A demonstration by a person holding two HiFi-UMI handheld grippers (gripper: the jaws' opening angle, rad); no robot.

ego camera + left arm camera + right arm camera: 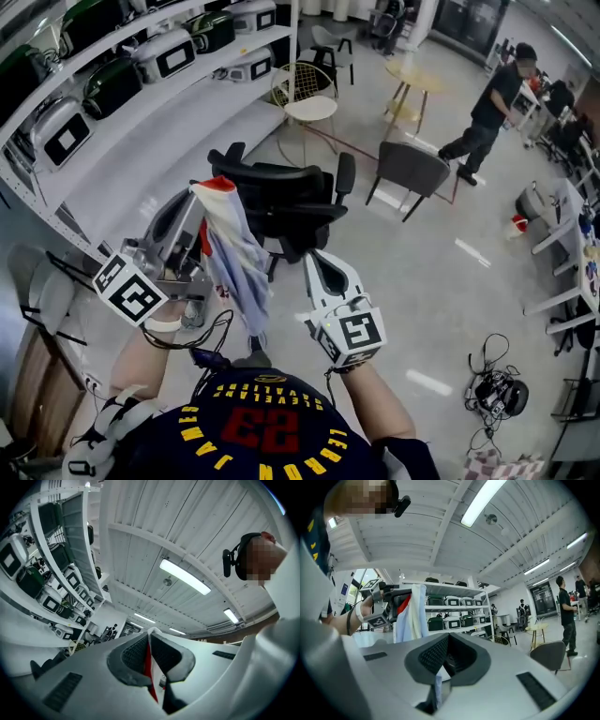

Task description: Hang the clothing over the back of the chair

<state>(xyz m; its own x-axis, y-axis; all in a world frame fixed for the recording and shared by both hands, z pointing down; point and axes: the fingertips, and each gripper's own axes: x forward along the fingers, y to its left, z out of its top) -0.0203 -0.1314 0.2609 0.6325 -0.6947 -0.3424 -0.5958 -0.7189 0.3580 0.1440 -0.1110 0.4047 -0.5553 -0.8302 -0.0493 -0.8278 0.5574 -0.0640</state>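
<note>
A person with 2 hand-held grippers holds clothing (234, 253) up toward a black chair (281, 202) standing just ahead on the floor of a workshop. The left gripper (200, 194) is raised and tilted upward, carrying the garment's top edge high. The white, blue and red cloth hangs from it in a long fold, apparently so it can pass over the chair's back rather than drag against it. The right gripper (316, 262) sits lower and roughly level beside the hanging fold, seemingly to control a second edge and spread the cloth.

The left fingers (133, 656) are clenched on a thin red-and-white pleat, pads pressed against it with almost no gap. The right fingers (433, 654) are also closed, with a sliver of pale blue cloth pinched near their base. The clothing is in the air between the 2 grippers, near the chair but not yet touching it. At left, shelves (141, 103) carry rows of cases. Another person (492, 108) stands well apart at the rear.
</note>
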